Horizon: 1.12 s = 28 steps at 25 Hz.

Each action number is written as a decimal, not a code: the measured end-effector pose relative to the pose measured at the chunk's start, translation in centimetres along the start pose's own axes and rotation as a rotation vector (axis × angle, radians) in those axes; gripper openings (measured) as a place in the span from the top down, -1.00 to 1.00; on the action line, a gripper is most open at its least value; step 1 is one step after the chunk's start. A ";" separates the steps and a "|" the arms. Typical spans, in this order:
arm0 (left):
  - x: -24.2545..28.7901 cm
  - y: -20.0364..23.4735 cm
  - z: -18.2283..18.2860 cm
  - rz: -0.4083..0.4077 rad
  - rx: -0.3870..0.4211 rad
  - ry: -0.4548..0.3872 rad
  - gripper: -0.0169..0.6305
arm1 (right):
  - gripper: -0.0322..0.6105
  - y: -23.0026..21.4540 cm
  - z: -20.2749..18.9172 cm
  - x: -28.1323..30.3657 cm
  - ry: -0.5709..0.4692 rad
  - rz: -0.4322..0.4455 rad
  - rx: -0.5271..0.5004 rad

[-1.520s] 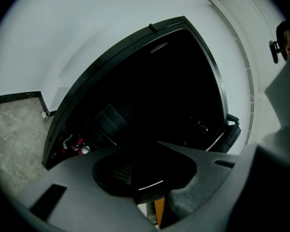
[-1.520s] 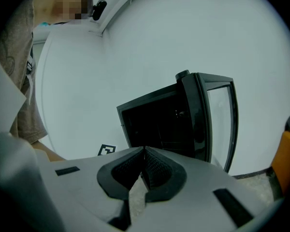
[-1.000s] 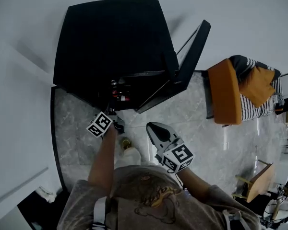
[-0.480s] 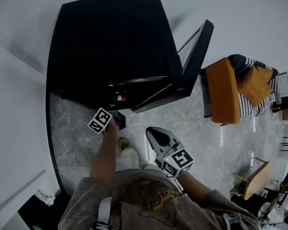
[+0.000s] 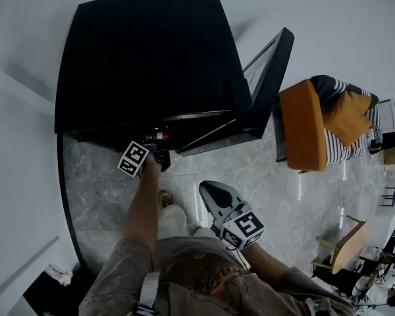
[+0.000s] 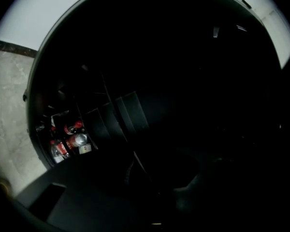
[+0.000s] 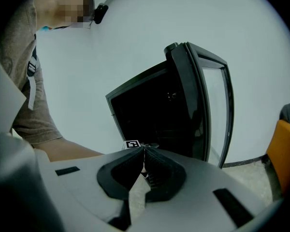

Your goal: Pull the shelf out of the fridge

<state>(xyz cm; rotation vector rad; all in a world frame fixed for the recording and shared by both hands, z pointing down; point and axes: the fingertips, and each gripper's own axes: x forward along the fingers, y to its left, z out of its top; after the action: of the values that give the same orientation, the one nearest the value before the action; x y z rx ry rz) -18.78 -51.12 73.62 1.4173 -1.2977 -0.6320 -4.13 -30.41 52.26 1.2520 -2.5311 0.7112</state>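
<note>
The shelf (image 6: 129, 114) sits wholly inside the black fridge (image 5: 145, 58), not drawn out at all. In the left gripper view it shows only as dim slatted panels deep in the dark cabinet. The fridge stands on a marble floor (image 5: 99, 183) with its glass door (image 5: 266, 78) swung wide, so the way in is free.

The change is in the left claw (image 5: 160, 151). A second ago it hung over the floor just in front of the cabinet; now it has sunk and pushed forward to the mouth of the fridge, its marker cube just outside the lower edge. Its jaws have just been opening and stand released. The view is too dark to make out anything pressed between them, though a thin edge runs through the gap. I judge this to be the reach before the grasp: the claw is spread to take the shelf's front edge, and the pull has not begun.

The right claw (image 7: 144, 151) is clenched on nothing, held back near the person's body and well apart from the fridge.

Bottles and cans (image 6: 70, 141) stand low at the left of the interior, near the path of a pull.
</note>
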 end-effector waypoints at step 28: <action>5.0 1.5 0.9 -0.084 -0.100 -0.069 0.69 | 0.83 -1.0 -2.3 -1.7 0.057 -0.048 0.021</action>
<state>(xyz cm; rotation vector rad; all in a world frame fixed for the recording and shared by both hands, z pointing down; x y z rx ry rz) -18.77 -55.86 76.09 1.3839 -1.2477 -0.7968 -2.29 -28.60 53.84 1.2760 -2.4462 0.7529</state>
